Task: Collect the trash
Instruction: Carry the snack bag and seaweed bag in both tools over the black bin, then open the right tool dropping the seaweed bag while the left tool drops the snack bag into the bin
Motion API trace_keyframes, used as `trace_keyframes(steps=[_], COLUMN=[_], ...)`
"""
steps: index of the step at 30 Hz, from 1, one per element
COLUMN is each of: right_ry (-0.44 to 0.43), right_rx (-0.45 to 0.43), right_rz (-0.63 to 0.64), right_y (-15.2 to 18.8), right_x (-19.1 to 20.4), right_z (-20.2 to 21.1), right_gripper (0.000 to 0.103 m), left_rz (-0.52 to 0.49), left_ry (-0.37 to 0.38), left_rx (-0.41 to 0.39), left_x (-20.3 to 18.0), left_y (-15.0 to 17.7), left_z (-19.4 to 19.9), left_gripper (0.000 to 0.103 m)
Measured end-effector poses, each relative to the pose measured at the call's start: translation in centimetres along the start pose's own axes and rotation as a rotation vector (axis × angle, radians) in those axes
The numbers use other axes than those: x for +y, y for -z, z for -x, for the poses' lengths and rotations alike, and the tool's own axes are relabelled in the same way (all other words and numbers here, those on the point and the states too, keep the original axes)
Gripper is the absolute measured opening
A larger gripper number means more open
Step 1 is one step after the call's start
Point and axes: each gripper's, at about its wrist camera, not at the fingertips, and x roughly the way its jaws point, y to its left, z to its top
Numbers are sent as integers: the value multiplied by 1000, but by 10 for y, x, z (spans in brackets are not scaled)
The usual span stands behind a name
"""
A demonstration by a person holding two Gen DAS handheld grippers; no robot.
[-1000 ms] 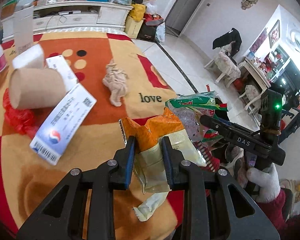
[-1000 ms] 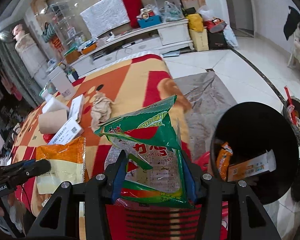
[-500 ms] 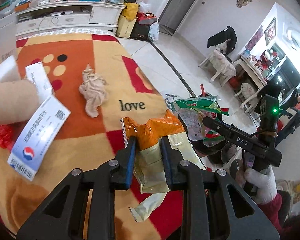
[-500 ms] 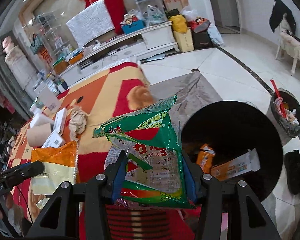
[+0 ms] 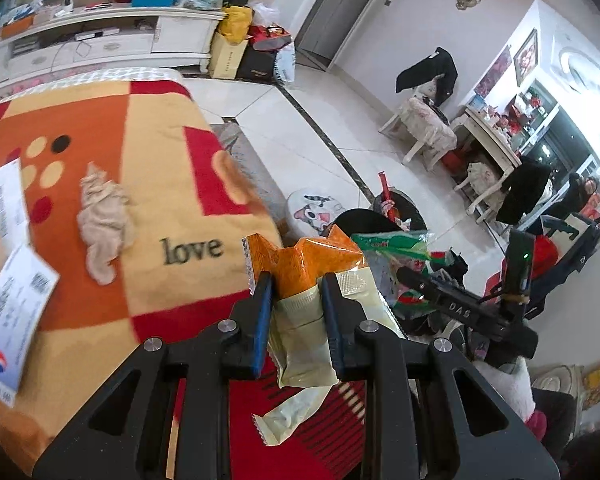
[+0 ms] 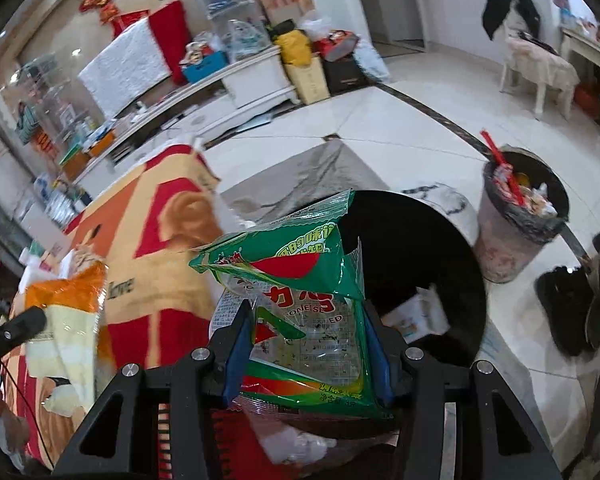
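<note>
My left gripper [image 5: 296,284] is shut on an orange and pale yellow snack wrapper [image 5: 304,264], held past the right edge of the blanket-covered table [image 5: 148,160]. My right gripper [image 6: 304,316] is shut on a green and clear snack bag [image 6: 296,280], held over the near rim of a black trash bin [image 6: 412,248]. The bin holds a white carton [image 6: 416,316]. The orange wrapper also shows at the left of the right wrist view [image 6: 66,316]. The right gripper and green bag [image 5: 392,240] show in the left wrist view.
A crumpled beige tissue [image 5: 104,216] and white paper boxes [image 5: 12,312] lie on the blanket. A second, full grey bin [image 6: 520,220] stands on the tiled floor beyond. Shoes [image 6: 580,304] lie at right. A white TV cabinet [image 5: 100,36] lines the far wall.
Both grippers have moved right, off the table toward the black bin, each still holding its wrapper. The green bag now overlaps the bin's opening.
</note>
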Motion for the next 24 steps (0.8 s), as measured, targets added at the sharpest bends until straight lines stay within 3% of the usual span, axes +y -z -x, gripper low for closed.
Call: trace_keyframes(steps=[2, 4, 5, 6, 13, 17, 24], right_ry=[22, 50, 65, 75, 76, 55, 36], right_rx=[10, 27, 34, 36, 45, 56, 54], right_rz=[-14, -28, -36, -44, -84, -101, -109], right_y=[0, -1, -1, -2, 0, 0, 0], right_x=[-9, -15, -18, -21, -34, -41, -48], right_z=[-5, -11, -14, -16, -18, -22, -15], right_gripper=[50, 63, 75, 80, 81, 92, 92], left_rz=[-1, -4, -8, -11, -27, -29, -46], left_ry=[3, 5, 4, 4, 5, 6, 5], left_rx=[5, 9, 11, 13, 20, 38, 66], left_x=[-5, -8, -11, -14, -31, -38, -45], left_y=[-3, -5, -6, -7, -19, -23, -23], left_z=[-7, -13, -16, -19, -46, -62, -83], left_gripper=[22, 22, 22, 22, 22, 22, 22])
